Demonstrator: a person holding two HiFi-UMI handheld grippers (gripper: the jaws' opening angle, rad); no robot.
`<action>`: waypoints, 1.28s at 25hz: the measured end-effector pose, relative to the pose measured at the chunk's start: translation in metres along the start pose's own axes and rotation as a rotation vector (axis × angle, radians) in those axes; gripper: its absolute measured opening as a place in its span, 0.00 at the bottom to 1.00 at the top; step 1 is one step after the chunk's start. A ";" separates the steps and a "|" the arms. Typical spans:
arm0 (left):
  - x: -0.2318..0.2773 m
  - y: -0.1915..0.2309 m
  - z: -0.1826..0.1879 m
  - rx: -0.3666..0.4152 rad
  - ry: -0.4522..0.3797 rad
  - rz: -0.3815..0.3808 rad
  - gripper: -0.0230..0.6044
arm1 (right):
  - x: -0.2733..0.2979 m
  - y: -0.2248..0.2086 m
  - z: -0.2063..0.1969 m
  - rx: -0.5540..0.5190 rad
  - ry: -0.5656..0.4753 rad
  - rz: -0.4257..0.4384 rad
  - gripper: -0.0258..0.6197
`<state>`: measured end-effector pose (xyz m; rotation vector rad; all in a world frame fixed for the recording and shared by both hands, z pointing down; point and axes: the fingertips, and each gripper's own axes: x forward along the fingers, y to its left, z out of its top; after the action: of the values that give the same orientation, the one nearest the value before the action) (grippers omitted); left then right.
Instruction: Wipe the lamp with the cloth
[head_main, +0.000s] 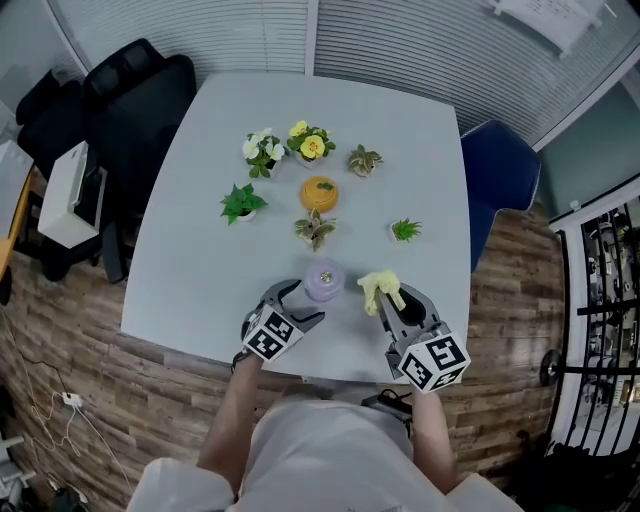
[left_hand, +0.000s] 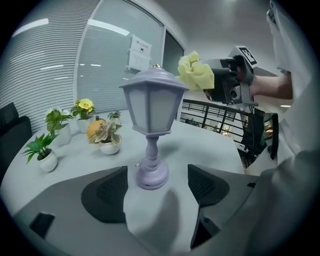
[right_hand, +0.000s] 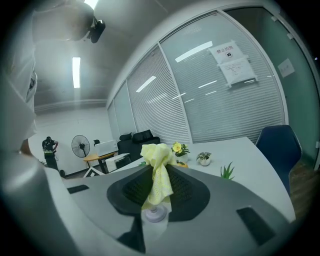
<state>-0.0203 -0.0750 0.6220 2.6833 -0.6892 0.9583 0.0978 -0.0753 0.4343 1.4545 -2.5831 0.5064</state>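
Left tool (head_main: 303, 304), jaws spread apart and holding nothing, sits low over the grey table (head_main: 200, 270). A lilac lantern-style lamp (left_hand: 151, 107) stands upright just ahead of it, base in line with the gap between the jaws. Right tool (head_main: 392, 303), jaws clamped on a yellow cloth (right_hand: 158, 165), holds it close beside the lamp's top. Small potted plants (head_main: 240, 203) stand beyond both tools.

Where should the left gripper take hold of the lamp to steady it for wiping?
Probably the slim stem, approached level from the near side: the lamp stands upright, its head looks wide, and the open left gripper faces the stem.
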 end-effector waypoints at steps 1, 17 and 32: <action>0.002 0.001 -0.002 0.007 0.012 -0.001 0.60 | 0.004 0.001 0.001 -0.003 0.001 0.010 0.18; 0.040 0.009 -0.015 0.130 0.136 -0.035 0.59 | 0.031 -0.008 0.006 -0.004 0.004 0.077 0.18; 0.052 0.013 -0.012 0.113 0.120 -0.049 0.59 | 0.039 0.003 0.019 0.004 -0.022 0.139 0.18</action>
<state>0.0015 -0.1008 0.6652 2.6974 -0.5576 1.1673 0.0758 -0.1122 0.4268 1.2942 -2.7157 0.5151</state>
